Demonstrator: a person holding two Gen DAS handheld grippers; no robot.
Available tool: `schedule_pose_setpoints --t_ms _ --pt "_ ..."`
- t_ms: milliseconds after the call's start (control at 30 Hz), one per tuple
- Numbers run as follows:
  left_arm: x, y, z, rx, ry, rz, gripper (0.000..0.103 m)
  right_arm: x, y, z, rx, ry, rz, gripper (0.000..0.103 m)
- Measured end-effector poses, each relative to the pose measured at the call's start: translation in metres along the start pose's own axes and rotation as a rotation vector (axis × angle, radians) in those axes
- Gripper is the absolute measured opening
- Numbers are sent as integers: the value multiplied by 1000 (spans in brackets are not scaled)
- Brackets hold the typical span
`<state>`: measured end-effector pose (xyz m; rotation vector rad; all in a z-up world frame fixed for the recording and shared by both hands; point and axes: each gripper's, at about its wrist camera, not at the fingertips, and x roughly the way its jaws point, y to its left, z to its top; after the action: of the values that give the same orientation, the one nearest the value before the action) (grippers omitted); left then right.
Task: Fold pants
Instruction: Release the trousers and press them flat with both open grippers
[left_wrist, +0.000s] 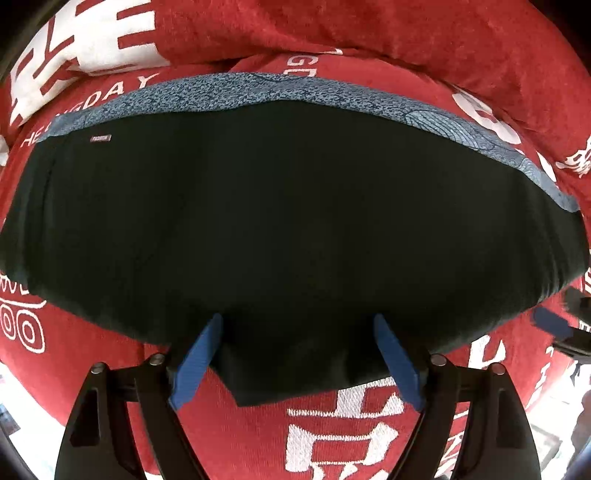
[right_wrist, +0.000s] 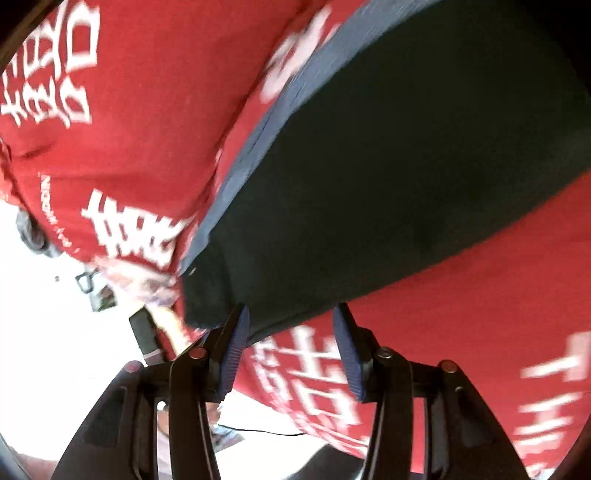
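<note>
Black cloth: the pants (left_wrist: 280, 221) lie as a flat folded slab on the red blanket (left_wrist: 461, 55), which is printed with white characters; a blue-grey patterned cloth (left_wrist: 236, 90) shows as a strip along the pants' far edge.
Left tongs (left_wrist: 297, 363): spread wide, gripping nothing; a loose near corner of the pants lies between the two blue pads.
Right tongs (right_wrist: 291, 349): also spread, gripping nothing; the left pad is just at the pants' near edge, the other pad over bare blanket. This view is smeared, so touch cannot be judged.
Risk, layers: closing on the corner may, I judge, catch only the top layer, or the blanket too, so the fold pulls apart or the blanket comes up with it.
Risk, uneven lift: the two tongs sit at different points on the near edge; unequal pulls would skew the slab.
Risk, underlayer: the patterned cloth may drag along.
Count: one pants, one blanket, one patterned cloth, two tongs, four blue pads.
</note>
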<state>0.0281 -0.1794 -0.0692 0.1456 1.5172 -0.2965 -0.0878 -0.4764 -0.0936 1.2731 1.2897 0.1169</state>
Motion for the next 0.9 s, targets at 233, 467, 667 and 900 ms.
schedule_pose_setpoints --t_ms 233,467,667,900 --pt "2 8 -5 10 -13 -34 86 49 -1 -6 130 -25 7 36" --pt "3 9 -6 34 -25 -34 86 33 15 -13 48 -102 -77 9" --pt "-8 4 -6 68 -4 4 86 34 -1 -28 61 -74 -143 8" --pt "-32 -22 -4 145 -17 19 86 -19 -3 -28 12 -113 -232 19"
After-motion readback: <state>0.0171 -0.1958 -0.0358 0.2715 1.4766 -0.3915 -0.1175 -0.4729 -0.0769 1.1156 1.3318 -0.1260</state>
